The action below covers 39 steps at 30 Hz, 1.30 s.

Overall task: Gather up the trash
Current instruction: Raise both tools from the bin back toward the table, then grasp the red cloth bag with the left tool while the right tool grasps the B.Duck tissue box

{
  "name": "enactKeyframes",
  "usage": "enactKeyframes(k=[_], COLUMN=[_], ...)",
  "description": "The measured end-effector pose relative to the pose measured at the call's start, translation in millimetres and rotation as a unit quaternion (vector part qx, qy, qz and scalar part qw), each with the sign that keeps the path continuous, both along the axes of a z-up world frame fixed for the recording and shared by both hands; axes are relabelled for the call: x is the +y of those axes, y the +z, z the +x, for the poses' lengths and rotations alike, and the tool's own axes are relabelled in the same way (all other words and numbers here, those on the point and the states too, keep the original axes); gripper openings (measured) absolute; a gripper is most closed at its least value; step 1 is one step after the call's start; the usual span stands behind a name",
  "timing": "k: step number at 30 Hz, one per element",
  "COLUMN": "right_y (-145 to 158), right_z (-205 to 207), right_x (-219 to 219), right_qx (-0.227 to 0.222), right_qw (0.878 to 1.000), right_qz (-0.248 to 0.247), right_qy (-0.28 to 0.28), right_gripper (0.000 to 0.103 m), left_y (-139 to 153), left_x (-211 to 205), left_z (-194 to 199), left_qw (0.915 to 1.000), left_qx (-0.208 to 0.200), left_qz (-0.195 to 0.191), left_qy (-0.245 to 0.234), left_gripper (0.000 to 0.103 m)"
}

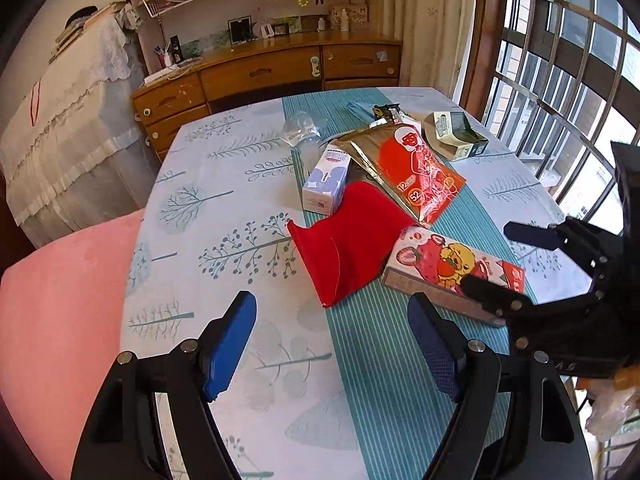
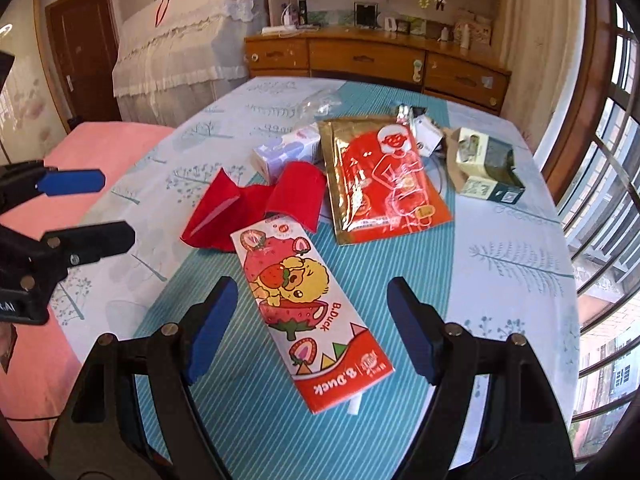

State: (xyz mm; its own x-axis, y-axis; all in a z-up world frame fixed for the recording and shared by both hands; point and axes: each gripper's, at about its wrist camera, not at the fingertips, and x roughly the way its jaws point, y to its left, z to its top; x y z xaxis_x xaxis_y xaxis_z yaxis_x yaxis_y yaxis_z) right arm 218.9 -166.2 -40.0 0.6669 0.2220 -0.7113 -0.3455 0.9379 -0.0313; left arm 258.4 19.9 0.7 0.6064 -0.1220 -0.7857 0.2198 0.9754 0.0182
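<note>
1. The nearest piece of trash is the flat strawberry-and-duck printed carton (image 2: 304,316). It's lying face up on the teal striped runner of the surface (image 2: 500,248), closest to the front edge.
2. In the right wrist view its long axis runs from upper left down to lower right, and it sits right between and just ahead of the right hand-held gripper (image 2: 312,328). That one's released, jaws wide, nothing pinched, so it looks like the obvious one to grab with.
3. The left hand-held gripper (image 1: 332,344) is also released and empty. The carton is off to its right and further ahead, so it's the farther hand.
4. I'd guess the jaws need to line up across the carton's short side.
5. Just behind the carton: a crumpled red paper envelope (image 2: 256,208) touching its far end, then a gold-and-red foil bag (image 2: 384,176), a small white-and-purple box (image 2: 284,152), an opened pale green box (image 2: 484,168) and a clear plastic cup (image 1: 302,128).
</note>
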Motion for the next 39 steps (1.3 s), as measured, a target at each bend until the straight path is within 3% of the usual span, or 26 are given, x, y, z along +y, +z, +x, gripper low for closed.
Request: enactKeyframes(k=[12, 14, 15, 17, 19, 22, 27, 32, 39], right_y=[-28, -31, -33, -35, -34, -30, -11, 4, -2], right_z=[28, 26, 25, 22, 20, 19, 10, 12, 34], right_x=[5, 9, 11, 15, 15, 7, -14, -36, -54], right_qx=[0.065, 0.067, 0.068, 0.065, 0.062, 0.064, 0.053, 0.009, -0.001], right_qw=[0.998, 0.997, 0.997, 0.997, 0.997, 0.998, 0.998, 0.999, 0.996], right_qz=[-0.003, -0.015, -0.026, -0.041, -0.038, -0.016, 0.032, 0.026, 0.041], right_qy=[0.013, 0.02, 0.023, 0.027, 0.029, 0.021, 0.013, -0.039, -0.085], right_gripper=[0.075, 0.073, 0.068, 0.064, 0.053, 0.05, 0.05, 0.05, 0.05], left_y=[-31, -35, -38, -42, -47, -53, -58, -58, -66], left_x=[24, 26, 25, 24, 22, 20, 14, 0, -17], left_z=[54, 63, 68, 78, 86, 96, 110, 124, 138], left_qw=[0.9959, 0.9942, 0.9931, 0.991, 0.9876, 0.9808, 0.9721, 0.9699, 0.9589], left_qx=[0.053, 0.062, 0.068, 0.08, 0.097, 0.114, 0.132, 0.136, 0.139], left_qz=[-0.067, -0.08, -0.086, -0.096, -0.112, -0.146, -0.173, -0.167, -0.182], left_qy=[0.029, 0.037, 0.042, 0.047, 0.051, 0.061, 0.087, 0.114, 0.168], left_gripper=[0.08, 0.08, 0.08, 0.08, 0.08, 0.08, 0.08, 0.08, 0.08])
